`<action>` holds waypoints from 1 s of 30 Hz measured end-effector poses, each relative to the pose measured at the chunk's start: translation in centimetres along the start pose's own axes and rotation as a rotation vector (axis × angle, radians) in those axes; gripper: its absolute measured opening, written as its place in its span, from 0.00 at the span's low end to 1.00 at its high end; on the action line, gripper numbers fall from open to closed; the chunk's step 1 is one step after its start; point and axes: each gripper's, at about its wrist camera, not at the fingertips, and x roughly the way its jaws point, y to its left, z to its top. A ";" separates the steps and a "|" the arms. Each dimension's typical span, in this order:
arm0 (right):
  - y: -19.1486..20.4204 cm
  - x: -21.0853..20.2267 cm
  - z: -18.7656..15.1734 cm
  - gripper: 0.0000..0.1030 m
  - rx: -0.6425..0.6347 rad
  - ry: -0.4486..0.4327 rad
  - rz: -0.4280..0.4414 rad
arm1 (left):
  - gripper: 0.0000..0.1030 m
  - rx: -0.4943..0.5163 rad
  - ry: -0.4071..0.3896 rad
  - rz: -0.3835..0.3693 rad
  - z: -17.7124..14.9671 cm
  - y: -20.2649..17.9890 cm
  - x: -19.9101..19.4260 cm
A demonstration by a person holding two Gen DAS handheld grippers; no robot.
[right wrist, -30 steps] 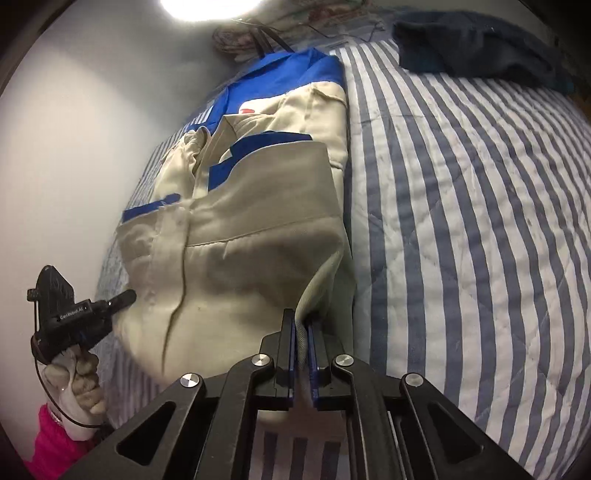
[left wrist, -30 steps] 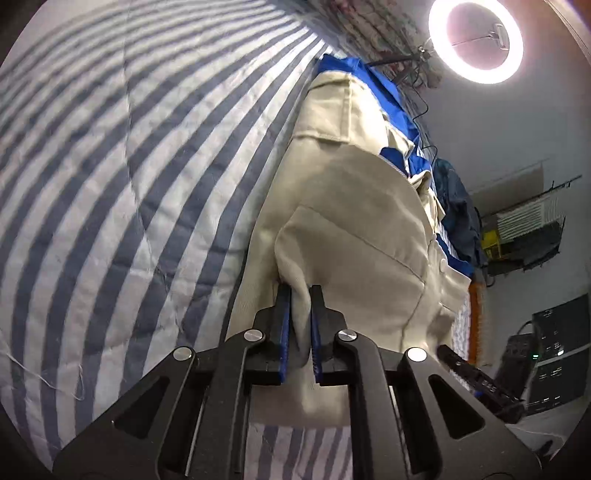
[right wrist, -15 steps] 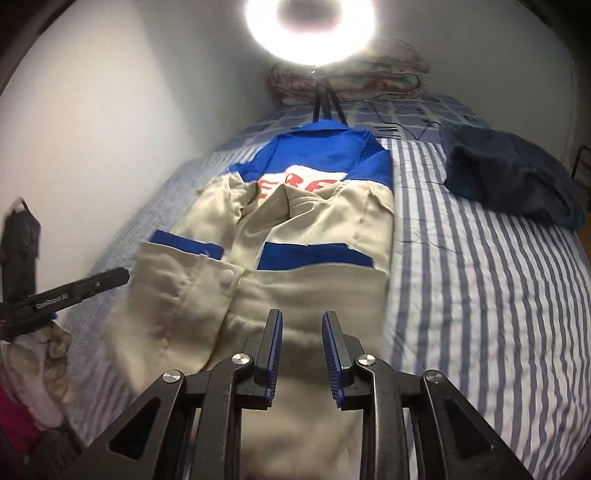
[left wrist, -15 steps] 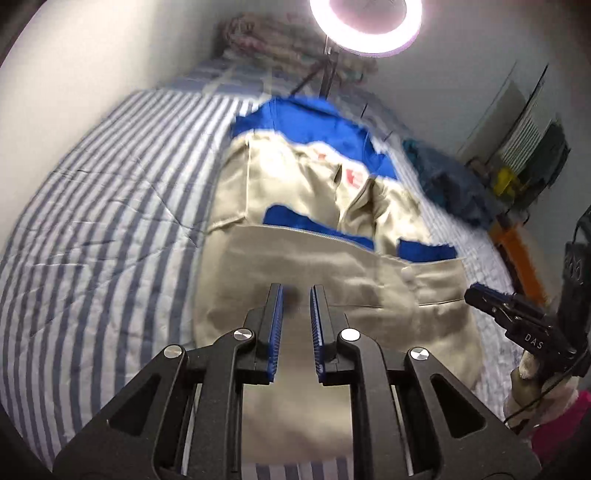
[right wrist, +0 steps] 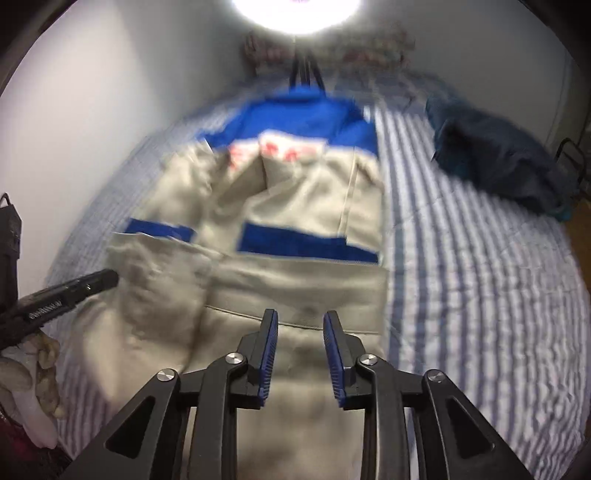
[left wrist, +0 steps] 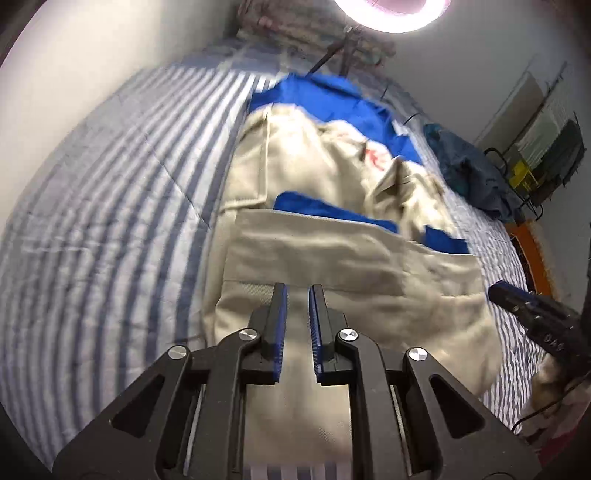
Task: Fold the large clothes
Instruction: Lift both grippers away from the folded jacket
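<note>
the beige and blue work jacket (left wrist: 332,258) lies lengthwise on the striped bed (left wrist: 110,240), its blue collar end toward the ring light (left wrist: 391,14) and its lower part doubled up over the body, so a straight hem edge crosses just below the blue sleeve cuffs. judging from that, the sleeves appear already folded in and one bottom-up fold is laid down; at least one more fold toward the collar seems to be left, plus some smoothing where the cloth is rumpled near the left edge in the right wrist view.

the left gripper (left wrist: 297,328) hangs above the folded part with a narrow gap between its blue pads and no cloth in it. the right gripper (right wrist: 299,350) is opening, its jaws apart and nothing between them. both grippers are clear of the garment.

a dark blue garment (right wrist: 498,158) lies apart on the bed, not yet handled as far as can be seen.
</note>
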 end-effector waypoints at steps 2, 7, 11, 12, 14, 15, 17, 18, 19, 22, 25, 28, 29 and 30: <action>0.2 -3.0 -0.5 0.27 -0.005 -0.046 -0.003 | 0.10 0.016 -0.039 -0.014 -0.3 -0.8 -3.2; 1.0 -10.3 -1.1 0.31 -0.052 -0.133 -0.048 | 0.10 0.075 -0.143 -0.019 0.1 -2.9 -10.9; 1.8 -15.8 -0.9 0.39 -0.097 -0.209 -0.095 | 0.22 0.122 -0.225 -0.041 1.0 -4.5 -17.3; 1.8 -16.7 -0.8 0.40 -0.103 -0.218 -0.104 | 0.25 0.126 -0.238 -0.044 1.3 -4.8 -18.2; 2.3 -19.9 -0.8 0.40 -0.125 -0.256 -0.120 | 0.29 0.139 -0.283 -0.055 1.8 -5.6 -21.6; 2.5 -21.0 -0.9 0.40 -0.134 -0.274 -0.120 | 0.29 0.143 -0.295 -0.059 2.1 -5.9 -22.6; 3.1 -23.9 -1.0 0.40 -0.162 -0.320 -0.129 | 0.29 0.159 -0.322 -0.083 2.8 -6.7 -25.8; 3.4 -25.3 -1.0 0.40 -0.175 -0.338 -0.136 | 0.29 0.166 -0.331 -0.091 3.0 -7.0 -26.9; 3.7 -27.0 -0.9 0.40 -0.184 -0.360 -0.141 | 0.29 0.175 -0.349 -0.094 3.5 -7.3 -28.5; 3.9 -30.3 -0.3 0.41 -0.191 -0.392 -0.136 | 0.41 0.207 -0.390 -0.085 4.7 -8.0 -32.1; 3.8 -32.3 0.7 0.47 -0.175 -0.392 -0.125 | 0.48 0.220 -0.413 -0.083 6.0 -8.3 -34.1; 3.6 -32.8 1.4 0.52 -0.168 -0.381 -0.125 | 0.48 0.201 -0.409 -0.087 7.0 -7.8 -34.4; 3.6 -32.7 1.7 0.52 -0.171 -0.375 -0.115 | 0.48 0.191 -0.403 -0.091 7.5 -7.4 -34.1; 3.5 -32.4 1.9 0.52 -0.172 -0.371 -0.102 | 0.48 0.184 -0.397 -0.094 7.8 -7.2 -33.7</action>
